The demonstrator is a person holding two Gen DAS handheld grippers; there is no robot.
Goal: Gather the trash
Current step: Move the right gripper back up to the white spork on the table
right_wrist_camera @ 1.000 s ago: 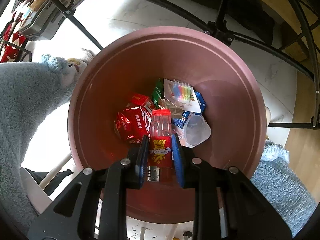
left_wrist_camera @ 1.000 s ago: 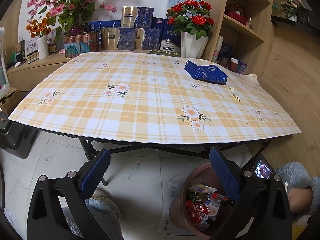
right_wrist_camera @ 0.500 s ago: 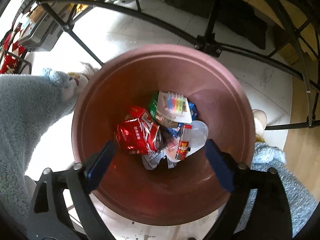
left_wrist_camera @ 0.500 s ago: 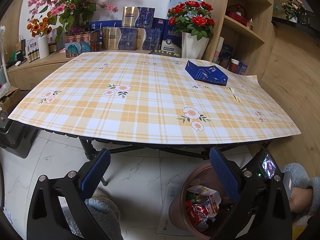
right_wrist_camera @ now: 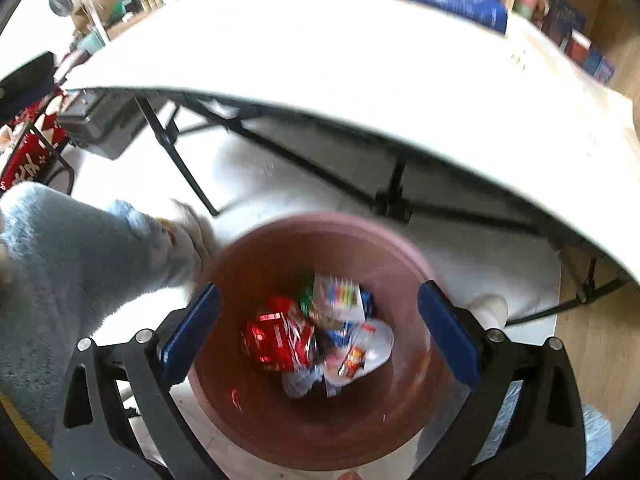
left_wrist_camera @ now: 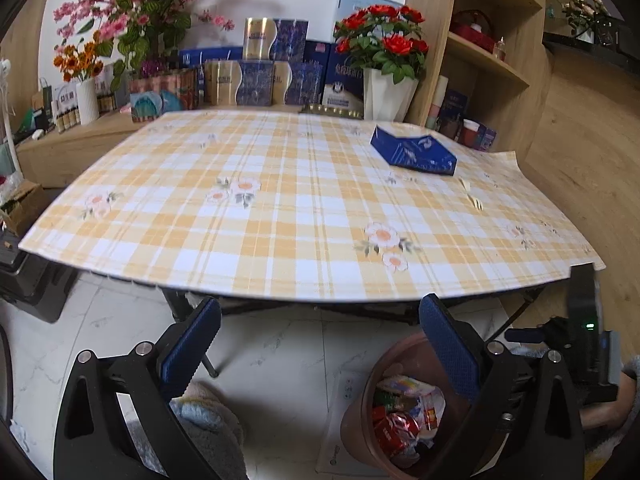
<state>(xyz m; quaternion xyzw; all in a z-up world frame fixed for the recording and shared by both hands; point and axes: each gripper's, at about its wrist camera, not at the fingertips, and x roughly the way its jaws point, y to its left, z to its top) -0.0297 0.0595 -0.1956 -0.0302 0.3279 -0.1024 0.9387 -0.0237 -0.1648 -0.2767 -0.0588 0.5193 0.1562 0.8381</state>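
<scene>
A reddish-brown bin (right_wrist_camera: 248, 420) stands on the floor under the table's near edge, with trash in it: a crushed red wrapper (right_wrist_camera: 280, 340), a small red-labelled bottle (right_wrist_camera: 354, 354), and a white card with coloured stripes (right_wrist_camera: 340, 296). My right gripper (right_wrist_camera: 318, 300) hangs above the bin, its jaws opening wide with nothing between them. My left gripper (left_wrist_camera: 320, 320) is open and empty, in front of the plaid-clothed table (left_wrist_camera: 280, 220). A flat blue box (left_wrist_camera: 414, 152) and a small pale scrap (left_wrist_camera: 472, 196) lie on the table's right side. The bin (left_wrist_camera: 356, 420) also shows at the lower right.
Black folding legs (right_wrist_camera: 396, 196) run under the table just behind the bin. A fuzzy grey sleeve (right_wrist_camera: 60, 260) is left of the bin. Flower vases (left_wrist_camera: 386, 92) and stacked boxes (left_wrist_camera: 256, 80) line the far side, with wooden shelves (left_wrist_camera: 488, 60) on the right.
My right gripper let go of the red-labelled bottle, which now lies in the bin. Its jaws opened wide and it rose and tilted up, bringing the table into view. The left gripper kept still.
</scene>
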